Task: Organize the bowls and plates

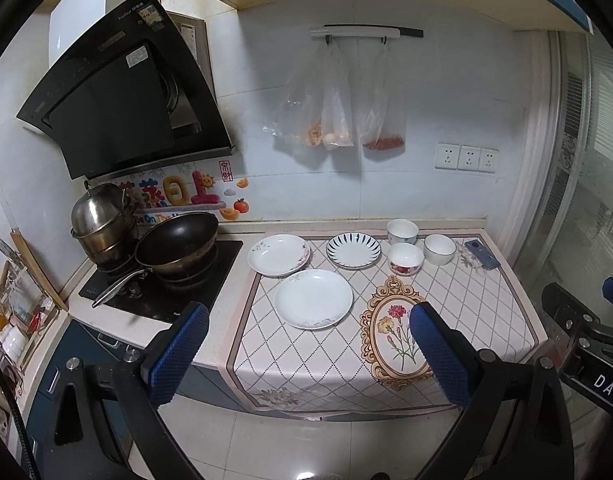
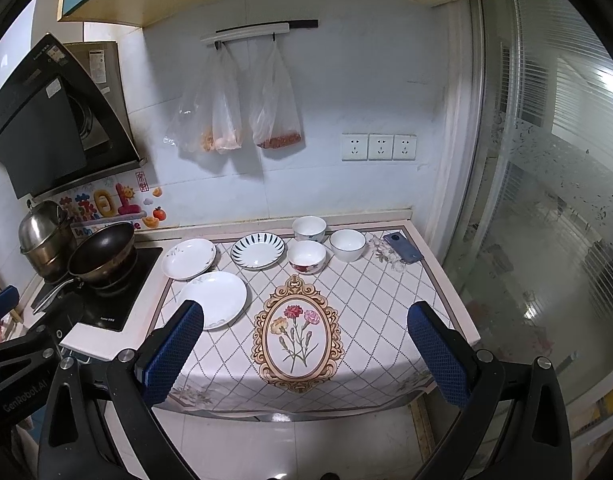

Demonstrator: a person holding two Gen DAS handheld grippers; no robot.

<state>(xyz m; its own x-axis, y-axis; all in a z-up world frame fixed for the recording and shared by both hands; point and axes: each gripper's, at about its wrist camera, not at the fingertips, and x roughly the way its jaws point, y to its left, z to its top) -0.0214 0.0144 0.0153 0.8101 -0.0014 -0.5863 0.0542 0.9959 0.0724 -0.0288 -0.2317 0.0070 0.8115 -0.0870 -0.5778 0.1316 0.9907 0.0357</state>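
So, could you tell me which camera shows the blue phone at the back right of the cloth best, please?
The right wrist view: the phone lies nearer the picture's middle, its whole outline clear beside the white bowl. The left wrist view shows it too, only smaller and further off-centre.

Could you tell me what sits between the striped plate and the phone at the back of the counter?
Three bowls: a flower-patterned bowl, a white bowl and another bowl behind them, between the striped plate and the phone. Both wrist views show this.
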